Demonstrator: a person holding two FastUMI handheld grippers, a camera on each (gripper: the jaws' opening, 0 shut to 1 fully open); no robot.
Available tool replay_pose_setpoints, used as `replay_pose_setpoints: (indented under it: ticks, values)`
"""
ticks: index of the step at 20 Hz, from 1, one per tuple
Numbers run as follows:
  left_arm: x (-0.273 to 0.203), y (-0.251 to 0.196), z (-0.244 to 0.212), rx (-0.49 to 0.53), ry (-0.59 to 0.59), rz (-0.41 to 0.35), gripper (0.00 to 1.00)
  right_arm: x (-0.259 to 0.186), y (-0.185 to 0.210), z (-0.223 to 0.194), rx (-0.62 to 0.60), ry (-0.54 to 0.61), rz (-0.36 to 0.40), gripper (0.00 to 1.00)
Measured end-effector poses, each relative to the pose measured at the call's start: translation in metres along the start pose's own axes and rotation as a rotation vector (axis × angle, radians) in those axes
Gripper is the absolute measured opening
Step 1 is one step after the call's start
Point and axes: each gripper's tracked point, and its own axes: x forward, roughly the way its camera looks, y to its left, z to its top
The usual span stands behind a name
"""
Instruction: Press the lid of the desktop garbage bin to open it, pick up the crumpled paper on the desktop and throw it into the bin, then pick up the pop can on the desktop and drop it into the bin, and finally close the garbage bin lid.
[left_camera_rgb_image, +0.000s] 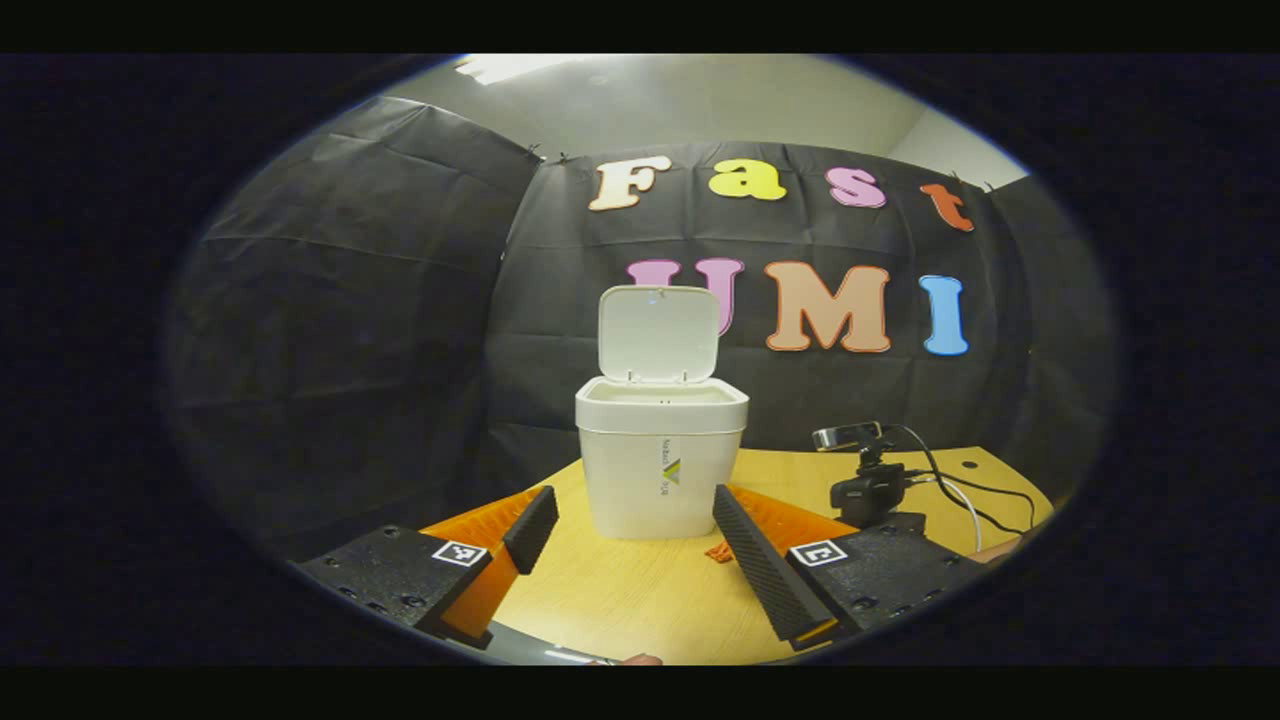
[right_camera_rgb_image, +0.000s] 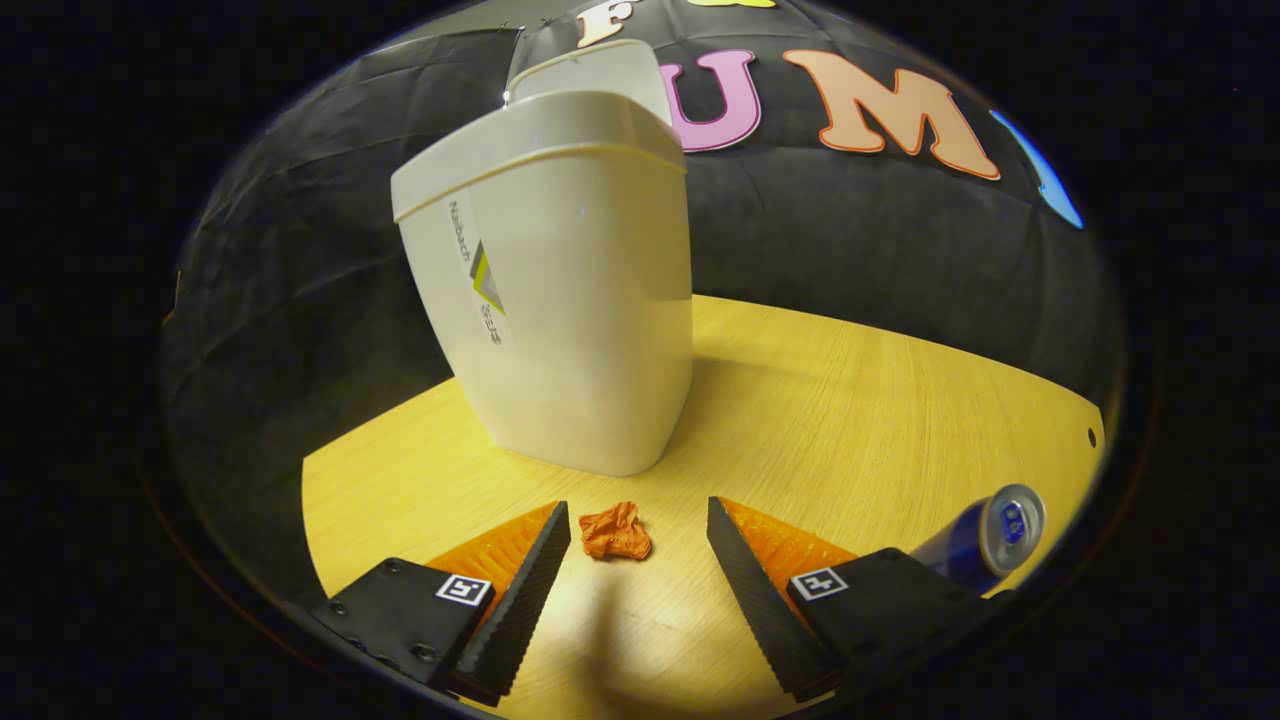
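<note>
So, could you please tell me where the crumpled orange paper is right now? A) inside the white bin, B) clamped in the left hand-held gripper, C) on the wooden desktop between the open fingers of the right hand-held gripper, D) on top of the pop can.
C: the crumpled orange paper lies on the wooden desktop between the right hand-held gripper's open fingers, untouched.

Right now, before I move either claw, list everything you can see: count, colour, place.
white plastic desktop garbage bin: one, white, mid-table, lid up
hinged bin lid: one, white, standing open behind the rim
crumpled paper ball: one, orange, on the table before the bin, between the right claw's fingers
metal pop can: one, blue with silver top, lying on its side at the table's right edge
small camera on a stand: one, black, cabled, right of the bin
wooden table: one, yellow
left claw: open
right claw: open
</note>
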Motion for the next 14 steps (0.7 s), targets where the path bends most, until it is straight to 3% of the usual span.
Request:
replay_pose_setpoints:
  ticks: [4,8,9,10,11,14]
  values:
    - [0.007,0.014,-0.008,0.001,0.019,0.016,0.93,0.019,0.009,-0.010,-0.057,0.001,-0.017,0.86]
    - [0.011,0.019,-0.016,0.001,0.034,0.019,0.94,0.028,0.015,-0.022,-0.088,0.043,-0.018,0.69]
    - [0.012,0.019,-0.016,0.002,0.035,0.017,0.93,0.031,0.014,-0.016,-0.096,0.022,-0.016,0.58]
    - [0.012,0.018,-0.016,0.001,0.036,0.012,0.93,0.029,0.013,-0.019,-0.102,0.027,-0.008,0.57]
    - [0.012,0.018,-0.016,0.000,0.036,0.009,0.93,0.025,0.012,-0.020,-0.107,0.045,-0.002,0.48]
    - [0.015,0.011,-0.013,-0.005,0.029,-0.018,0.94,0.009,0.016,-0.020,-0.161,0.057,0.012,0.43]
